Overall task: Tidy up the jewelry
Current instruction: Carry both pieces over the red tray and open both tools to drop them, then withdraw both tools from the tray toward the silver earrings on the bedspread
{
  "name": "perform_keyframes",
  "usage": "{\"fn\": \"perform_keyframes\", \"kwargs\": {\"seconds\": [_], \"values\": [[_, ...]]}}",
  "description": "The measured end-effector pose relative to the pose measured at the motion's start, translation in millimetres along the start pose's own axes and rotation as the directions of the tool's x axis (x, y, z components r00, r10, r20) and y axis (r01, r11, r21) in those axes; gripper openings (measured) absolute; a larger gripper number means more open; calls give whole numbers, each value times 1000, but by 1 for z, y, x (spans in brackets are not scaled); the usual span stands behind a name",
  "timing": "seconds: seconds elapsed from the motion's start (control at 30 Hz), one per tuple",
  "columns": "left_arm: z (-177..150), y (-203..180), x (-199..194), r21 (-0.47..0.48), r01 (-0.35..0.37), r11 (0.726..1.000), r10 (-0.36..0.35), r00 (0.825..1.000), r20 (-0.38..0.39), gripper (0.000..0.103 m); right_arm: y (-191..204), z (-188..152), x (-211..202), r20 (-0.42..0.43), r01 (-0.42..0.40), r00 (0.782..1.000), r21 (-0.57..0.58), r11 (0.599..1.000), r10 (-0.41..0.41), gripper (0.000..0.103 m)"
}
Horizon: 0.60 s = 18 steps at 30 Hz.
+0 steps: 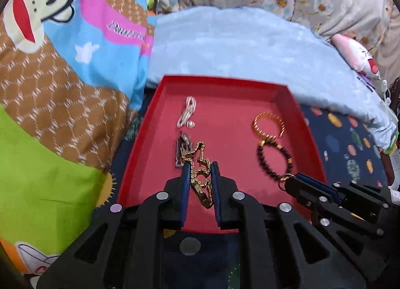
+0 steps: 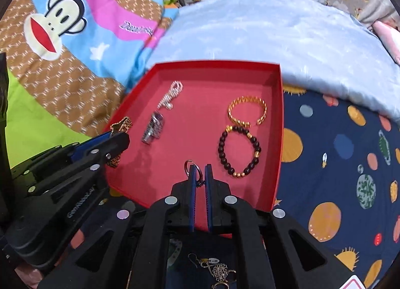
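One shallow red cardboard tray (image 2: pixel 277 124) is lying on the bedding, holding two round bracelets, one of gold metal (image 2: pixel 246 111) and one of dark beads (image 2: pixel 238 151), one silvery pearl chain (image 2: pixel 171 95) and one grey metal link band (image 2: pixel 153 127). One brass link chain (image 1: pixel 200 181) and one small metal ring (image 2: pixel 191 166) are sitting in the two black grippers (image 1: pixel 201 171) (image 2: pixel 200 171).

Cursive lettering is printed on the pink band of the cartoon bedsheet (image 2: pixel 136 27), far left; it is too blurred to be read. White lettering, possibly "GenRobot.AI", is seen on the left gripper's (image 2: pixel 120 136) black arm.
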<state>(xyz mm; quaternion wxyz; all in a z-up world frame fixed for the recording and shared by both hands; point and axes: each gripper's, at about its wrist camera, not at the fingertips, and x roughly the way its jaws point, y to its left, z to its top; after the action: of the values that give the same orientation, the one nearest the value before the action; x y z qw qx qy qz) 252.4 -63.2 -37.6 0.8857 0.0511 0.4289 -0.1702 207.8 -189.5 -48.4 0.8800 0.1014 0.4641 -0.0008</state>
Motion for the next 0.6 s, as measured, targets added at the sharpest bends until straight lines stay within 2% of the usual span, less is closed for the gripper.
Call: {"fn": "perform_keyframes", "kwargs": {"seconds": [0.17,0.23,0.27,0.3,0.37,0.6], "values": [[-7,0,15,-13,-27,1000,26,999,-31,16,-3,-3,6,-6,19,1000,8,1000,-19,10],[-7,1,14,-17,-53,998,53,998,-15,17,-4,-5,3,3,28,1000,17,999,-28,19],[-7,1,12,-13,-69,998,69,998,-5,22,-5,-5,0,8,29,1000,21,999,-29,22],[-7,1,9,-12,-81,997,81,997,-2,35,-6,-7,-4,16,29,999,28,999,-30,26],[-7,1,2,-24,-92,995,92,996,8,50,-7,-8,-11,29,31,999,36,999,-32,28],[-20,-14,-31,16,-87,996,86,996,29,53,-9,-30,-56,78,37,996,56,998,-42,38]]}}
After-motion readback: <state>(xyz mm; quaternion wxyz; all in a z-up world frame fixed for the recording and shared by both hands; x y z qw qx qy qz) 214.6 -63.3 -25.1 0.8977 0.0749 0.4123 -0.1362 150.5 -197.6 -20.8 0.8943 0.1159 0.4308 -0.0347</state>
